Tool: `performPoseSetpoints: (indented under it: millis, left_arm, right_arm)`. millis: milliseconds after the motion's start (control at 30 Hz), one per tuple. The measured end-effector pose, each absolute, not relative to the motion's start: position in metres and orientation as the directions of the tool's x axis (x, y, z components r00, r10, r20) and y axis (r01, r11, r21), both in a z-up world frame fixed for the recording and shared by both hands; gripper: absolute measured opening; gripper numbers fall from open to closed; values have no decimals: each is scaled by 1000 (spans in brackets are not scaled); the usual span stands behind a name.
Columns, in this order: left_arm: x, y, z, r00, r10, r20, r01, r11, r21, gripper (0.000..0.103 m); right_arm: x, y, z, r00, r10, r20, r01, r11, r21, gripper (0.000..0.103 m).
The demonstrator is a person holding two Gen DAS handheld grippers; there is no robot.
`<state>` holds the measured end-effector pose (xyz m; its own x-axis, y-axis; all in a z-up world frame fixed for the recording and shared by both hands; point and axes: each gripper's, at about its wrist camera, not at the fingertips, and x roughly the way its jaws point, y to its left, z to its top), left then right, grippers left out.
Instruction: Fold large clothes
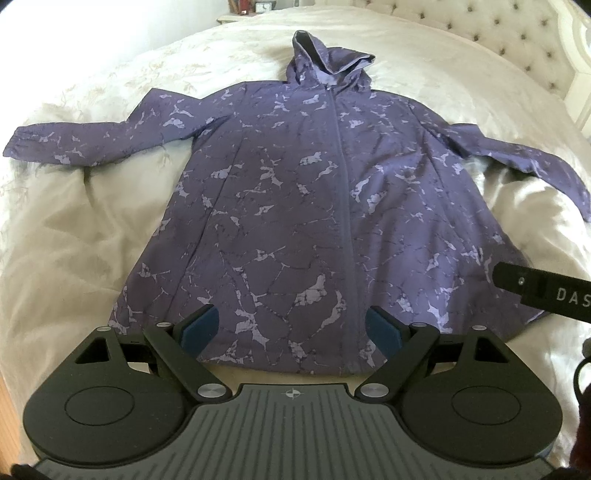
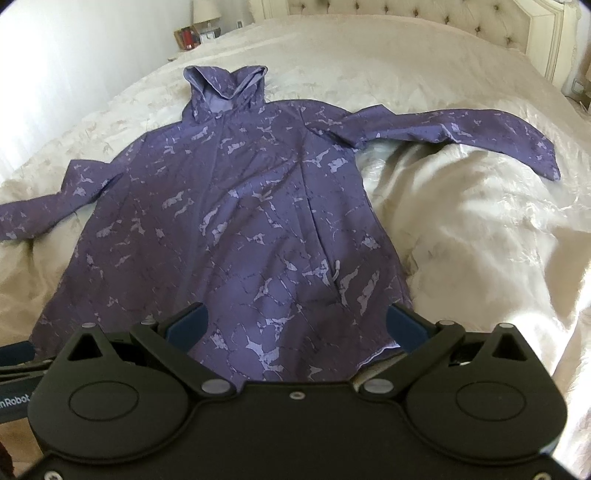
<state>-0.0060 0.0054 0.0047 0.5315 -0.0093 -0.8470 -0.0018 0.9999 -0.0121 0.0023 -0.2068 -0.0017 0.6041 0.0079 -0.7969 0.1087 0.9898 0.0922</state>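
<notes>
A large purple hooded jacket (image 1: 295, 206) with a pale marbled print lies flat, front up and zipped, on a cream bed; it also shows in the right wrist view (image 2: 229, 221). Both sleeves are spread out to the sides and the hood (image 1: 328, 59) points toward the far end. My left gripper (image 1: 291, 328) is open and empty, just above the hem near the zip. My right gripper (image 2: 297, 325) is open and empty over the hem's right part, near the right corner. A part of the right gripper (image 1: 546, 291) shows at the right edge of the left wrist view.
The cream quilted bedspread (image 2: 461, 229) is rumpled to the right of the jacket and beside the left sleeve (image 1: 74, 206). A tufted headboard (image 1: 517, 33) runs along the bed's right side. A nightstand with small items (image 2: 195, 37) stands at the far left.
</notes>
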Motion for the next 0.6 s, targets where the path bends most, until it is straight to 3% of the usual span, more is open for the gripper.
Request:
performPoseSetpoints:
  millis: [600]
  left_arm:
    - [-3, 4, 3, 527, -5, -850, 2, 1000, -5, 87]
  right_arm:
    - [7, -196, -5, 570, -58, -820, 99, 995, -2, 102]
